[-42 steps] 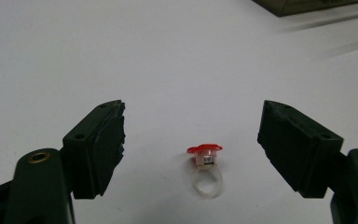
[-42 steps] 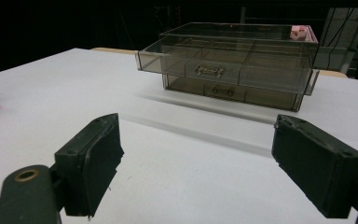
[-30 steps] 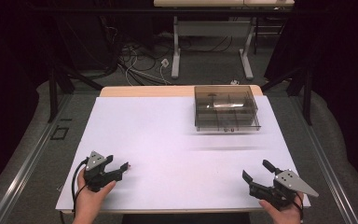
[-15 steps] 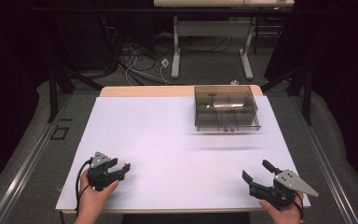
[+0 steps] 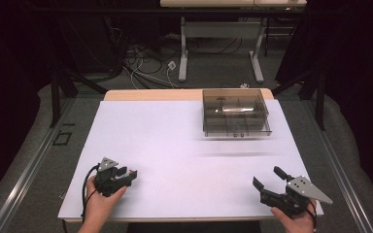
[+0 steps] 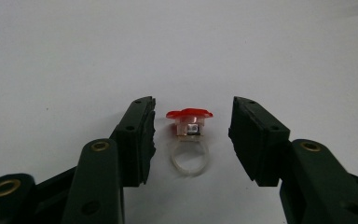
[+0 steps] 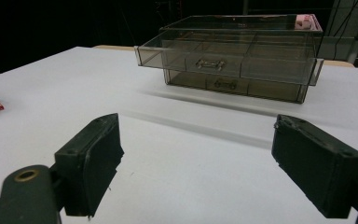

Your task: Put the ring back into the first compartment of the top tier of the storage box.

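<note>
On the white table (image 5: 184, 145), the left gripper (image 6: 192, 135) has its jaws parted around but apart from a red-topped clear ring (image 6: 189, 140), the smoky drawer box (image 5: 235, 112) sits far back with its top drawer pulled out, contents unclear, and the right gripper (image 5: 266, 182) gapes wide, empty
</note>
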`<state>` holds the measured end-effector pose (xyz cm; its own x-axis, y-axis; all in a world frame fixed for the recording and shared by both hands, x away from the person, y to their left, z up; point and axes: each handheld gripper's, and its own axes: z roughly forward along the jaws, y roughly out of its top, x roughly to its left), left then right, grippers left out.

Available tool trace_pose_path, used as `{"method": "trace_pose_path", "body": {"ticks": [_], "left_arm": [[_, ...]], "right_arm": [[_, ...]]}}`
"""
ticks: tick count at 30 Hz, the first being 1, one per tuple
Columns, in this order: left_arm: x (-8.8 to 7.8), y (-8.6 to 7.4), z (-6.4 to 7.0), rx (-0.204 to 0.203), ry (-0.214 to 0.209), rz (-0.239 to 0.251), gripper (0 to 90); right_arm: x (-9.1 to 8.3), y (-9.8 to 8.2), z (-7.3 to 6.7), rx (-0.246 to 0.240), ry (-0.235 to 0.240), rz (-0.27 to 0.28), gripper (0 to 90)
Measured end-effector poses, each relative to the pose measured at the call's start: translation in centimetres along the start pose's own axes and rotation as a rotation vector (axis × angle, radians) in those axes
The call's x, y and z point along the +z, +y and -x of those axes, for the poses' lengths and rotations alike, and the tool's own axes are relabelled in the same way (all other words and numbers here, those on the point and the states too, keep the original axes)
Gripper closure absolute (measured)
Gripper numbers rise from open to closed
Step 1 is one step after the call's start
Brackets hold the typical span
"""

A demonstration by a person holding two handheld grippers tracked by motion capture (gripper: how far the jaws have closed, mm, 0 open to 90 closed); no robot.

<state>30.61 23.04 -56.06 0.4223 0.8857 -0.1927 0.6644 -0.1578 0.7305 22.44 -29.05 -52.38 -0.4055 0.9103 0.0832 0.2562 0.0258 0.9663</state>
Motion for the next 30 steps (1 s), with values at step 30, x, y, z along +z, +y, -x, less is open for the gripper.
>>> {"method": "trace_pose_path", "body": {"ticks": [30], "left_arm": [[1.2, 0.6, 0.4, 0.081, 0.036, -0.042, 65.6]], "right_arm": [[0.0, 0.0, 0.2, 0.006, 0.010, -0.011, 15.0]]}}
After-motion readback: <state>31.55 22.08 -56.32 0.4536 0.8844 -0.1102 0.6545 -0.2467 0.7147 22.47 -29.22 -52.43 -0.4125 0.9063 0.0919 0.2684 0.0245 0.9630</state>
